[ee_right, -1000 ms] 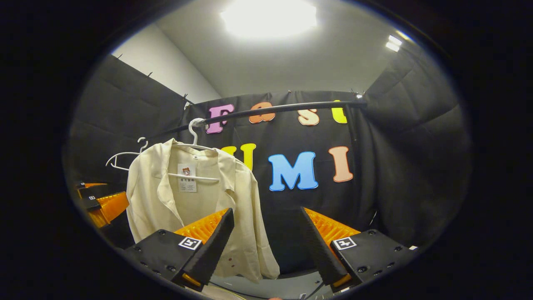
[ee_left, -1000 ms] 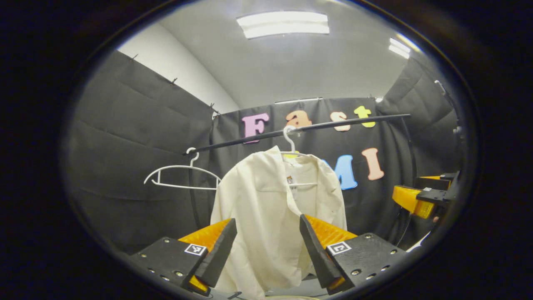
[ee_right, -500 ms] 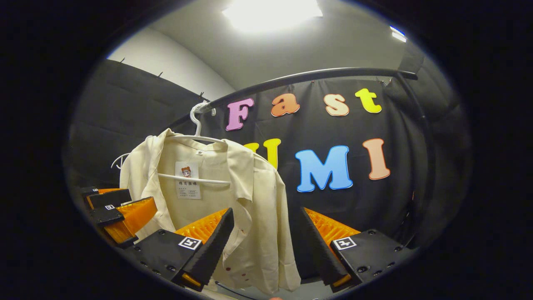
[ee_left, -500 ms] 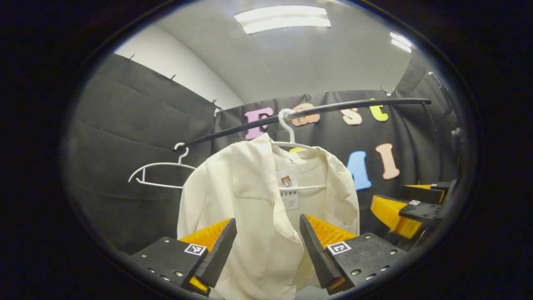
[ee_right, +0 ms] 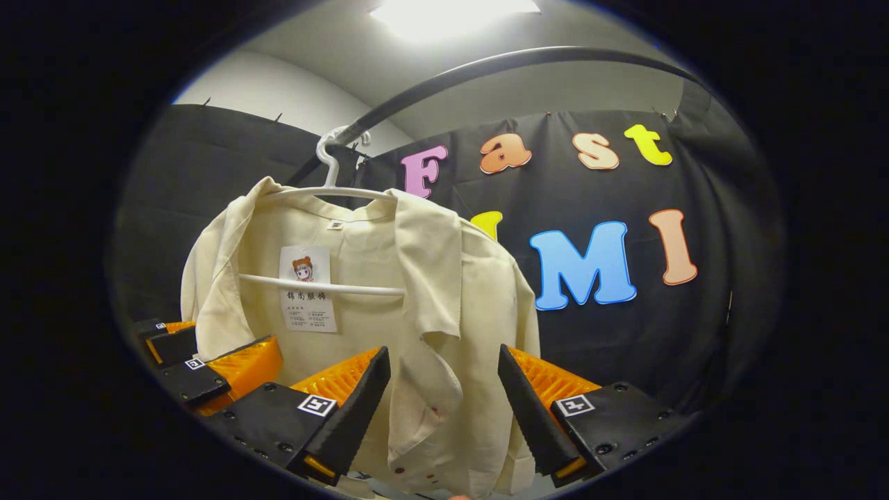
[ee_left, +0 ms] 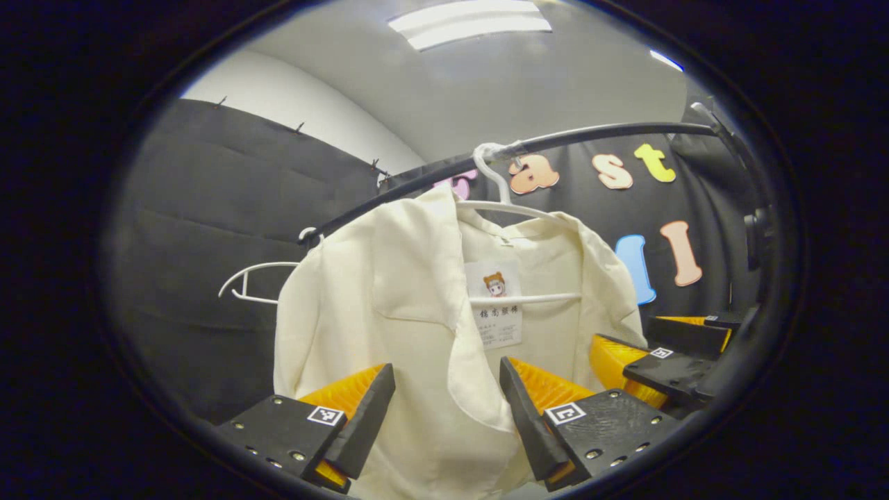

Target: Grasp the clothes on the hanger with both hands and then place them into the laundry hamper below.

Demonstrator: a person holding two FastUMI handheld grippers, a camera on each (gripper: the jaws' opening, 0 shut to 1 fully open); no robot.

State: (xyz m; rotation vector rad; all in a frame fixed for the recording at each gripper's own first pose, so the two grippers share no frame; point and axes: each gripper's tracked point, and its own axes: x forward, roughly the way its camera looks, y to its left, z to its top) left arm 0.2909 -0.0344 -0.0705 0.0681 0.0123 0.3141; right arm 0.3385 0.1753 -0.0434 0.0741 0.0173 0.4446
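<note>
Shirt: we see the cream shirt [ee_left: 389,298] on a white hanger [ee_left: 517,208], which hooks over the black rail [ee_left: 597,130]. It hangs open at the front, with a paper tag [ee_left: 496,305] inside the collar.
Left gripper: the left gripper [ee_left: 448,410] has its fingers wide apart, and the left front panel of the shirt hangs between them. We cannot tell if the cloth touches a finger.
Right gripper: the right gripper [ee_right: 444,406] is also spread open, and the right front edge of the shirt falls into its gap. In the left gripper view we see it [ee_left: 649,364] near the other side of the shirt.
Hamper: the pictures do not tell us where it is; from the task we take it to be below the shirt.
Step in hand: we judge this is the last approach before the grasp; nothing is held yet.
How to do it well: we should push each gripper a little more forward, so a good fold of cloth sits deep between the fingers, then close both at the same time. It is better to take the two shoulders or front panels evenly, because the cloth is thin and slips easily.
Risk: if we pull down only, the hanger may come with the shirt; we think to lift the shirt off the hanger's ends first.
Spare hanger: an empty hanger [ee_left: 253,281] hangs behind on the same rail; we keep away from it.
</note>
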